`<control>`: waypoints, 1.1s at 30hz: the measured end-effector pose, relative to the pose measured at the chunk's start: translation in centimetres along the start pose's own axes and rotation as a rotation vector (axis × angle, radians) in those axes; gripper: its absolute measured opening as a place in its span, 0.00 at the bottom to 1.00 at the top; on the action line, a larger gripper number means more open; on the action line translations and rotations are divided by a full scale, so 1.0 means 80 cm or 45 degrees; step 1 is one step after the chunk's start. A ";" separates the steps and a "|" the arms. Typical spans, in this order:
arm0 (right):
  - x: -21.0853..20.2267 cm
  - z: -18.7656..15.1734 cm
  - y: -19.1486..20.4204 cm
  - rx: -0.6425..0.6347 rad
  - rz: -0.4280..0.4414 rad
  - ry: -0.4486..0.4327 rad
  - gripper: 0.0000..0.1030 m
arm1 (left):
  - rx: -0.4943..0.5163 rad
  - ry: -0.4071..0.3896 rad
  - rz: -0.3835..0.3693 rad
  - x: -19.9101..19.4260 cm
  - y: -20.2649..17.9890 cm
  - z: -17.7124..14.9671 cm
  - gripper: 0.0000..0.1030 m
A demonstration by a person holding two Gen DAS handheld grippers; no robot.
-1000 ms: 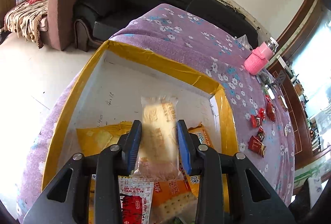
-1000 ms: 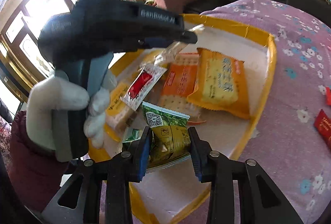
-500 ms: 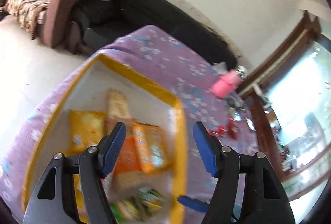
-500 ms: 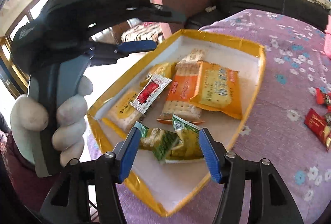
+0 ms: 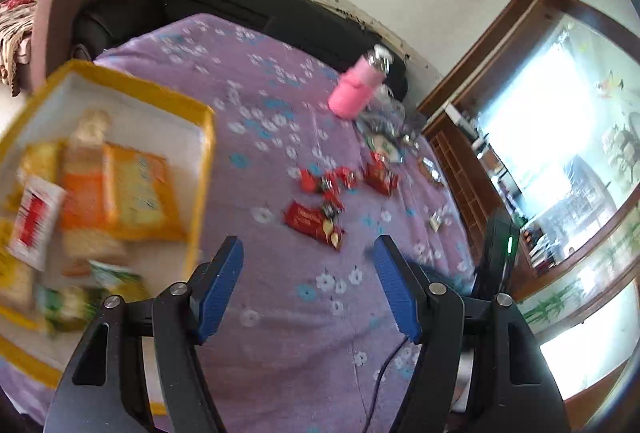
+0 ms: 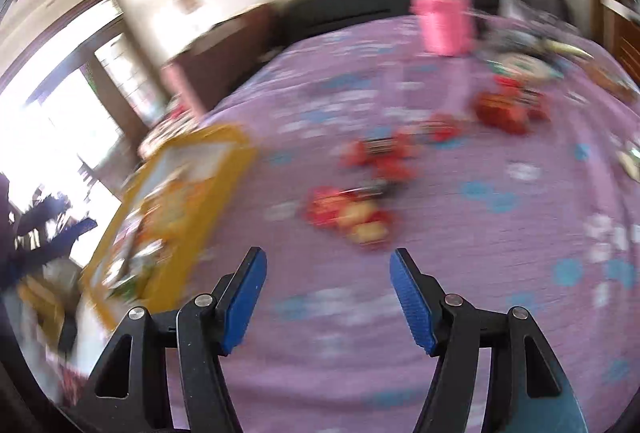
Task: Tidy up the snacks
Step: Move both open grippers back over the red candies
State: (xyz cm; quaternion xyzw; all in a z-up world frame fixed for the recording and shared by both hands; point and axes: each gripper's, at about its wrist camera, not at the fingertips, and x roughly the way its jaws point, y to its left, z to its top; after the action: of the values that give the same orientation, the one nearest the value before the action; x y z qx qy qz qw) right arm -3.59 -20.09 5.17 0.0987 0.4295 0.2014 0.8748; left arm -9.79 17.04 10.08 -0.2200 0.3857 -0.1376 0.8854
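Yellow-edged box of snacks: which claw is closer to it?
Left. The left claw hangs just beside the yellow-edged box; the right claw sits farther off over the purple cloth, facing the red packets.

Left gripper (image 5: 308, 287) (jaws wide, empty) above purple cloth (image 5: 280, 313), near red snack packets (image 5: 314, 223).

A purple flowered cloth (image 5: 280, 313) is covering the table and filling the space under and ahead of both tools. Ahead and to the left of the left tool, a yellow-rimmed tray (image 5: 202, 169) is sitting on the cloth. Straight ahead of its fingers, red snack packets (image 5: 314, 223) are lying loose, with more (image 5: 380, 175) beyond them. Farther ahead, a pink bottle (image 5: 354, 95) is standing beside a blurred clutter of wrappers.
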 end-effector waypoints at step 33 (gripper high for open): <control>0.068 0.171 -0.197 0.292 -0.132 -0.096 0.66 | 0.109 0.191 0.065 0.085 -0.026 -0.041 0.65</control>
State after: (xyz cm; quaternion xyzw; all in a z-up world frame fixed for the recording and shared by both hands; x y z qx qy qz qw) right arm 14.44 -31.91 4.23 0.1831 0.4210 0.1018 0.8825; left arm -7.82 11.53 4.87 -0.1613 0.4502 -0.1475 0.8658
